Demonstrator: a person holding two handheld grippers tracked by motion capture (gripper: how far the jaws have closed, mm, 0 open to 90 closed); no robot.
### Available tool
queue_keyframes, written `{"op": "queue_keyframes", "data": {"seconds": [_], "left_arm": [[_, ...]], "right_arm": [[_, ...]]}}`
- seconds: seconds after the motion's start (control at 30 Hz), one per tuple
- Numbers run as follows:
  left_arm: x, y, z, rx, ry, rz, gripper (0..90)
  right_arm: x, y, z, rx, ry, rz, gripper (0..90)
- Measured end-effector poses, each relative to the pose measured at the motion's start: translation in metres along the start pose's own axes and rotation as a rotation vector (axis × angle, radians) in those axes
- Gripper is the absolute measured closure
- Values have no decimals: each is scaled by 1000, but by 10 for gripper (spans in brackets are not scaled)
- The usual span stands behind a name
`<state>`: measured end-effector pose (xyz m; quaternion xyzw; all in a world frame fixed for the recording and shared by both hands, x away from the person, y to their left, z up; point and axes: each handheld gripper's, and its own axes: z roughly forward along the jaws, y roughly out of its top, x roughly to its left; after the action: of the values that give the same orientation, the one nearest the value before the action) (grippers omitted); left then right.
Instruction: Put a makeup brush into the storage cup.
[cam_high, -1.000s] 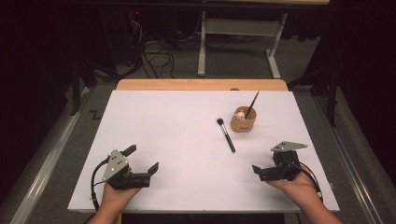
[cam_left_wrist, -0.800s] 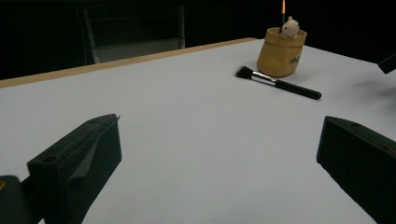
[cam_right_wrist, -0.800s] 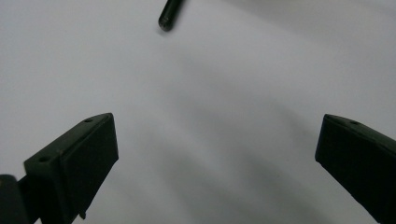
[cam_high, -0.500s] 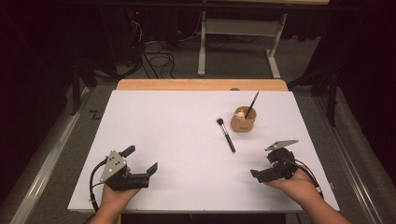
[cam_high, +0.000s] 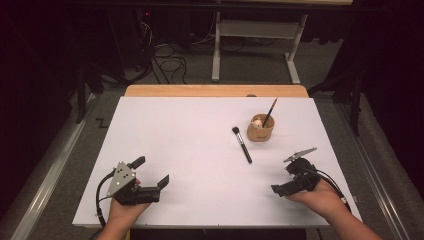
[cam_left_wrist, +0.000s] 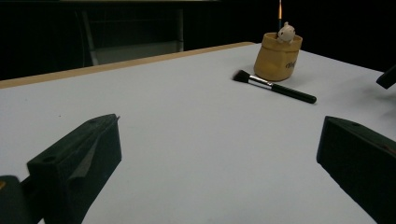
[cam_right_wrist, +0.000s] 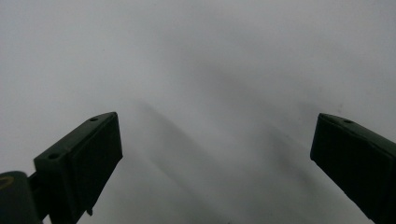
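Observation:
A black makeup brush (cam_high: 242, 145) lies flat on the white table top (cam_high: 190, 135), its bristles toward the far side. Just right of it stands a tan cup (cam_high: 261, 131) with a thin brush (cam_high: 270, 111) and a small cream figure in it. My left gripper (cam_high: 151, 171) rests at the near left, open and holding nothing. In the left gripper view the cup (cam_left_wrist: 277, 58) and the makeup brush (cam_left_wrist: 275, 87) lie far ahead of my left gripper (cam_left_wrist: 219, 154). My right gripper (cam_high: 282, 180) sits at the near right, tipped down at the table. In the right gripper view it (cam_right_wrist: 215, 154) is open with bare white surface between the jaws.
A wooden strip (cam_high: 215, 91) runs along the table's far edge. Beyond it on the dark floor are cables (cam_high: 165, 55) and the white legs of another table (cam_high: 216, 50). Metal rails run along the floor on both sides.
My right gripper has tipped forward and down toward the table and shifted slightly left. The left gripper, brush and cup have not moved.

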<state>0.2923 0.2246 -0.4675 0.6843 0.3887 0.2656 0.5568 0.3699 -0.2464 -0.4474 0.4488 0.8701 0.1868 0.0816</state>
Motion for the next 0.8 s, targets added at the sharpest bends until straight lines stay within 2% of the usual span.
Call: {"op": "queue_keyframes", "data": {"seconds": [0.17, 0.27, 0.43, 0.5, 0.73, 0.8], "left_arm": [[0, 0, 1, 6, -4, -2, 9], [0, 0, 0, 6, -6, 0, 9], [0, 0, 0, 3, -9, -1, 9], [0, 0, 0, 3, -10, 0, 9], [2, 0, 1, 9, -12, 3, 9], [2, 1, 0, 7, -14, 6, 9]], "right_arm": [[1, 6, -3, 24, 9, 3, 66], [3, 10, -4, 24, 29, -2, 151], [10, 20, -1, 38, 42, -5, 219], [13, 26, 0, 38, 35, -15, 249], [24, 46, 6, 24, 59, -60, 403], [27, 50, 8, 26, 49, -70, 425]]}}
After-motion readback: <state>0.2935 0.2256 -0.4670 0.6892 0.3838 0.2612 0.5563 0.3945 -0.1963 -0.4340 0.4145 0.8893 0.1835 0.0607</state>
